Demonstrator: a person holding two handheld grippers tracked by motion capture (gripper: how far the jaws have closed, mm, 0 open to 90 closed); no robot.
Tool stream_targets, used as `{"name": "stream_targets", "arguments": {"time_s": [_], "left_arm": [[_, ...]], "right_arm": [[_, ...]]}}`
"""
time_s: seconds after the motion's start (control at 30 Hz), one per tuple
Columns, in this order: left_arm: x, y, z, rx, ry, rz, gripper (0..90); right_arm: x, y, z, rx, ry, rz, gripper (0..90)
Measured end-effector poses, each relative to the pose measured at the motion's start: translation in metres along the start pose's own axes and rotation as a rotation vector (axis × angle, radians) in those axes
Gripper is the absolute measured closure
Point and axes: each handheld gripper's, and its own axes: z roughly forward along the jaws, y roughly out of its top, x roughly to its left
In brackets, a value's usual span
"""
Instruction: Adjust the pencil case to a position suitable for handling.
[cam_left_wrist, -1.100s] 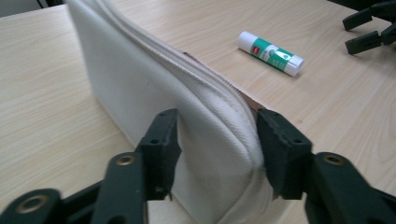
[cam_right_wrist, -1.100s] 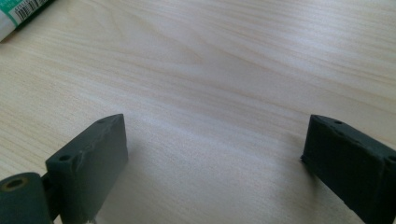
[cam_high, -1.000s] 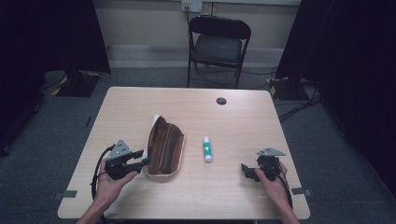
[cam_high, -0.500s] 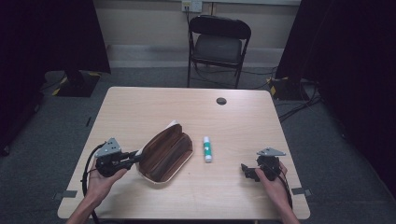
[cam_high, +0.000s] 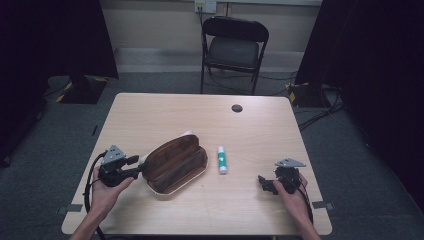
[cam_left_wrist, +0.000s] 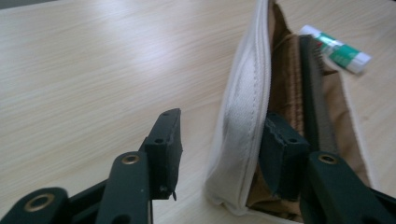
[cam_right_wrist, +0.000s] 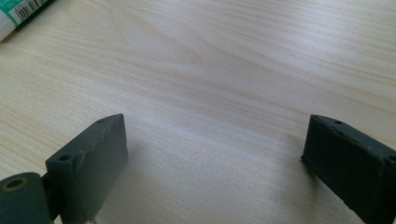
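Table (cam_high: 165, 115): light wood, folding chair (cam_high: 233, 47) behind it.
Left gripper (cam_high: 136, 167): jaws just opening, astride the pencil case (cam_high: 176, 162) rim, pads off it.
Pencil case: unzipped, left of centre.
Glue stick (cam_high: 221, 159): just right of case.
Right gripper (cam_high: 261, 182): wide, empty.

Pouch (cam_high: 175, 164) left of glue stick (cam_high: 221, 160), both on table (cam_high: 210, 120).
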Motion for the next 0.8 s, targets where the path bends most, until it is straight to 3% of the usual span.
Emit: {"name": "stream_targets", "arguments": {"time_s": [0.1,0.17,0.23,0.37,0.5,0.53,0.6,0.67,0.73,0.8], "left_arm": [[0.006,-0.004,0.002,0.013,0.024,0.001,53.5],[0.007,-0.005,0.002,0.008,-0.011,0.010,61.4],[0.006,-0.004,0.003,0.011,-0.027,0.020,63.1],[0.000,-0.005,0.010,0.049,-0.017,0.011,52.5],[-0.004,-0.008,0.018,0.084,-0.034,-0.007,51.9],[-0.004,-0.008,0.018,0.087,-0.049,-0.008,56.1],[-0.006,-0.007,0.017,0.092,-0.070,0.035,71.6],[-0.008,-0.006,0.015,0.099,-0.088,0.071,74.5],[-0.008,-0.004,0.012,0.076,-0.114,0.062,74.9],[-0.007,-0.002,0.008,0.051,-0.134,0.083,74.9]], "right_arm": [[0.000,0.000,0.000,0.000,0.000,0.000,5.6],[0.000,0.000,0.000,0.000,0.000,0.000,5.5],[0.000,0.000,0.000,0.000,0.000,0.000,5.6],[0.000,0.000,0.000,0.000,0.000,0.000,5.5],[0.000,0.000,0.000,0.000,0.000,0.000,5.5],[0.000,0.000,0.000,0.000,0.000,0.000,5.5],[0.000,0.000,0.000,0.000,0.000,0.000,5.5],[0.000,0.000,0.000,0.000,0.000,0.000,5.5],[0.000,0.000,0.000,0.000,0.000,0.000,5.6],[0.000,0.000,0.000,0.000,0.000,0.000,5.6]]}}
